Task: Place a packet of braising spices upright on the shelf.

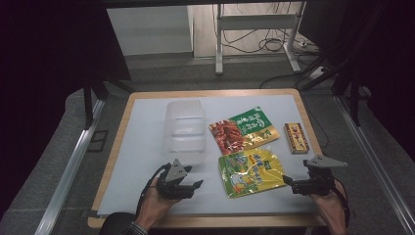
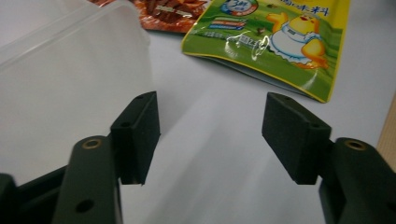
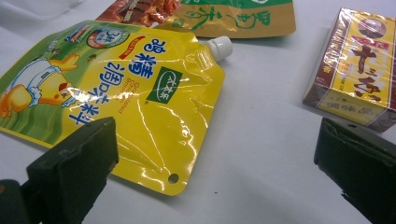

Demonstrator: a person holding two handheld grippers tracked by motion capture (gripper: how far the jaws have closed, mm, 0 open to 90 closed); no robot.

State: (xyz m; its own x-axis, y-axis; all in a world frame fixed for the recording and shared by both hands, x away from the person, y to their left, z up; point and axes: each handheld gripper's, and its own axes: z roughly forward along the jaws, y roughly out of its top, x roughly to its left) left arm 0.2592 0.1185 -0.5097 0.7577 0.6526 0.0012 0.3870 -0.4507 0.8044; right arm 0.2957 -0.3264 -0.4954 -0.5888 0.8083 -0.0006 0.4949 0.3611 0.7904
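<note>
High view: on the white table (image 1: 147, 161), a clear plastic tub (image 1: 185, 128) sits left of a red-green snack packet (image 1: 243, 129), a yellow spouted pouch (image 1: 251, 172) and a small red-yellow box (image 1: 296, 138). Left gripper view: the left gripper (image 2: 210, 135) gapes beside the tub (image 2: 70, 79). Right gripper view: the right gripper (image 3: 215, 172) spreads wide over the pouch's (image 3: 140, 102) corner.

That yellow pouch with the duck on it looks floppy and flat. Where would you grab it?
Probably at the corner with the small hang hole, the yellow pouch's edge nearest the right gripper. The pouch lies flat on the table, so come in low from that side and pinch the thin sealed edge. The white spout cap is another firm spot.
</note>
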